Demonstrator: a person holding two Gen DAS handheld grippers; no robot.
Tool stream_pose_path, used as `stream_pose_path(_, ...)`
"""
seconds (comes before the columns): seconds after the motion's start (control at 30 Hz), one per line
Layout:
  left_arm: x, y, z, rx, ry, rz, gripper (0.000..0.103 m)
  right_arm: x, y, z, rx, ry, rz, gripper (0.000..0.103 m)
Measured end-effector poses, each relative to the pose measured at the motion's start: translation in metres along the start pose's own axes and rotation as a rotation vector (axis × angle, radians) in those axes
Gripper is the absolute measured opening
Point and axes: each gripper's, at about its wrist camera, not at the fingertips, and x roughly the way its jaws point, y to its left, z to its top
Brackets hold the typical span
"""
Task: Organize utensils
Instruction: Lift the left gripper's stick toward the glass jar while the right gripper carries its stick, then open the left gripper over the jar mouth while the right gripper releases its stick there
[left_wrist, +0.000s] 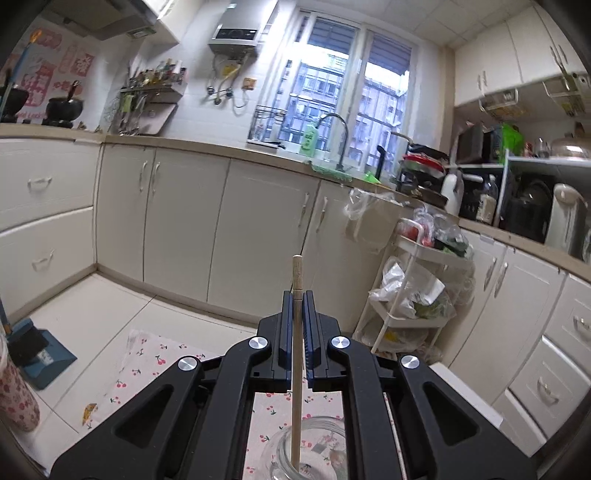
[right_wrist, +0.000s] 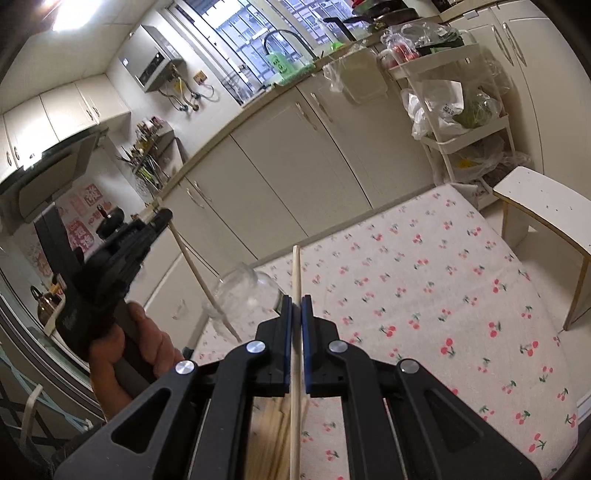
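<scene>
Left wrist view: one chopstick (left_wrist: 296, 332) is clenched in the left claw (left_wrist: 297, 325), its lower end inside one glass jar (left_wrist: 314, 450). A second chopstick (right_wrist: 295, 332) is gripped by the right claw (right_wrist: 295, 317) above the cherry-print bench (right_wrist: 443, 295).

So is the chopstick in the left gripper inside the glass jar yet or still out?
In. The chopstick clamped in the left gripper runs down through the mouth of the glass jar; its lower end shows behind the glass.

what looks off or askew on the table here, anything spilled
Nothing spilled. The glass jar stands upright on the cherry-print cloth. The left gripper holds one chopstick with its lower end inside the jar; the right gripper holds another chopstick.
</scene>
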Motion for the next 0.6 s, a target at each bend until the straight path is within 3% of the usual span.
stream_pose_path(0.27,-0.005,0.003,-0.021,0.066,0.123,-0.046,0.005,0.011,0.035,0.047,-0.011,-0.172,0.061,0.006)
stream_pose_path(0.43,-0.017,0.015,-0.025,0.073,0.151,-0.061,0.008,0.033,0.051,0.074,0.010,-0.278,0.082,0.006)
stream_pose_path(0.6,-0.029,0.024,-0.022,0.063,0.158,-0.071,0.021,0.061,0.058,0.084,0.052,-0.328,0.078,0.006)
